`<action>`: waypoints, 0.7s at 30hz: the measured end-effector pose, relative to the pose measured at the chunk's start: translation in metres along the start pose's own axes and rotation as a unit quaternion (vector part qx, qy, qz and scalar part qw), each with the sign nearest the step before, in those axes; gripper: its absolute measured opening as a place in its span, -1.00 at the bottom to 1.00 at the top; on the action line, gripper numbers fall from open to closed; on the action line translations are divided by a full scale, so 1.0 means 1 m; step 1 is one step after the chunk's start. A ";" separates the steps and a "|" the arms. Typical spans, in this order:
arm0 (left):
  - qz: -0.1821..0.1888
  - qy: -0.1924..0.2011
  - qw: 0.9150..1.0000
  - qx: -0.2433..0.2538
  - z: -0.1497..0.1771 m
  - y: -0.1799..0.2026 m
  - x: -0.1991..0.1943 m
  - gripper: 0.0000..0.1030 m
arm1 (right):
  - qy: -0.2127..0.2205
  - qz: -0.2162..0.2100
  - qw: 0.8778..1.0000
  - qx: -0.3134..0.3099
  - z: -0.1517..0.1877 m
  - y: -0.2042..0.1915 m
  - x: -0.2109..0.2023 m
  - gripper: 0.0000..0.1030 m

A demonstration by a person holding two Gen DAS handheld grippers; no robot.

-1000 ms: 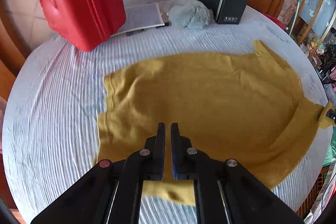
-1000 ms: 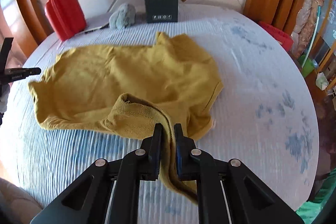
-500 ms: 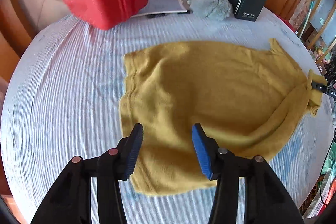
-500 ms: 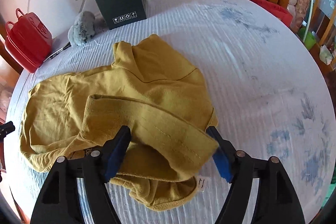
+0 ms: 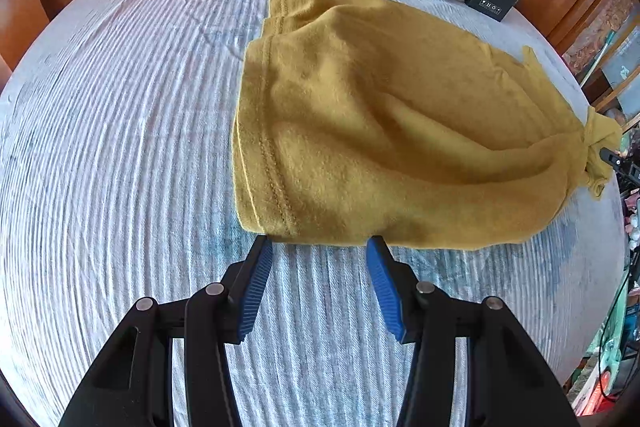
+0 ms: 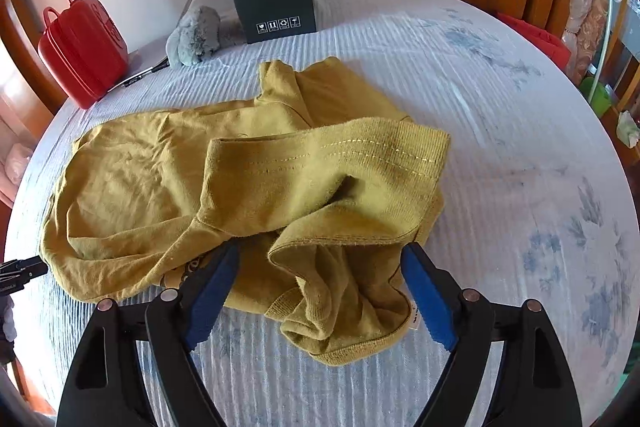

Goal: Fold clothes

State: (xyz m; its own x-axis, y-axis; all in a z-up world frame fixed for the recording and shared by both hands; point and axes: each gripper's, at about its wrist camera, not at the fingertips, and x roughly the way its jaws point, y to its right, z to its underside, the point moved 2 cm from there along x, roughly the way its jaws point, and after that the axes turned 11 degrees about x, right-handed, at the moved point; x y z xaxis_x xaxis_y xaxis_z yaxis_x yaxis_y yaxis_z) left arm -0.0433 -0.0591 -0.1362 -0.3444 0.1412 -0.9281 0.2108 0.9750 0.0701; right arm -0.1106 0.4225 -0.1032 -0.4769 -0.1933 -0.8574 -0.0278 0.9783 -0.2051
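Both grippers released over the mustard sweater (image 5: pixel 384 131) on the bed (image 5: pixel 120 131).
Left gripper (image 5: pixel 318 247) half open and empty; right gripper (image 6: pixel 320 267) opening, bunched cloth loose between jaws: regrip flat hem corners.

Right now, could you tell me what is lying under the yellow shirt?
The yellow shirt lies on a white ribbed bedcover with faded blue prints, which shows all around it. Whatever sits beneath the shirt's folded layers is covered, so I cannot tell.
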 end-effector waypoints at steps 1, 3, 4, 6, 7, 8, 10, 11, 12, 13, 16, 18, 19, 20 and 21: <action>-0.003 0.004 1.000 0.001 -0.002 0.001 0.002 0.03 | 0.001 0.000 1.000 0.000 0.000 0.000 0.000 0.60; 0.000 0.015 1.000 0.000 -0.008 0.003 0.004 0.11 | 0.004 -0.003 1.000 0.002 0.000 0.001 -0.002 0.62; 0.001 0.018 1.000 -0.001 -0.011 0.005 0.006 0.23 | 0.006 -0.004 1.000 0.003 0.001 0.001 -0.002 0.72; 0.003 0.024 1.000 -0.003 -0.016 0.009 0.009 0.36 | 0.009 -0.007 1.000 0.004 0.001 0.002 -0.002 0.93; 0.000 0.027 1.000 -0.002 -0.019 0.011 0.010 0.36 | 0.010 -0.008 1.000 0.005 0.001 0.002 -0.001 0.93; -0.003 0.030 1.000 -0.001 -0.022 0.014 0.011 0.36 | 0.012 -0.007 1.000 0.004 0.001 0.002 -0.001 0.93; -0.010 0.036 0.999 0.000 -0.028 0.019 0.013 0.07 | 0.018 -0.002 1.000 0.000 0.000 0.001 0.001 0.93; -0.015 0.037 0.999 0.003 -0.032 0.022 0.015 -0.11 | 0.019 -0.001 1.000 -0.002 0.000 0.000 0.002 0.92; -0.014 0.035 0.999 0.005 -0.037 0.028 0.017 -0.56 | 0.020 0.000 1.000 -0.002 0.000 -0.001 0.003 0.89; -0.009 0.032 0.999 0.004 -0.041 0.031 0.018 -0.67 | 0.015 -0.005 1.000 0.000 0.000 -0.001 0.005 0.49; -0.014 0.041 0.999 0.007 -0.043 0.030 0.007 -0.76 | -0.002 -0.002 1.000 0.004 -0.001 -0.003 0.011 -0.87; -0.017 0.055 0.998 0.007 -0.044 0.025 -0.010 -0.76 | 0.024 -0.014 1.000 0.005 -0.001 -0.003 -0.004 -0.88; -0.019 0.063 0.998 0.006 -0.042 0.022 -0.023 -0.76 | 0.041 -0.022 0.999 0.009 0.000 -0.002 -0.018 -0.88; -0.018 0.070 0.997 0.007 -0.040 0.019 -0.037 -0.76 | 0.056 -0.031 0.998 0.013 0.001 0.000 -0.034 -0.88; -0.016 0.074 0.997 0.011 -0.035 0.014 -0.051 -0.76 | 0.069 -0.041 0.997 0.015 0.004 0.001 -0.051 -0.88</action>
State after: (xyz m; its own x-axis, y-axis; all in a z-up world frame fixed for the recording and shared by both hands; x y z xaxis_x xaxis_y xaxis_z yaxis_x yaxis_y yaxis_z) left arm -0.0548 -0.0463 -0.0750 -0.4827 0.1364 -0.8651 0.2173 0.9756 0.0325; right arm -0.0827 0.4332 -0.0620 -0.5909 -0.2580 -0.7644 -0.0467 0.9568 -0.2869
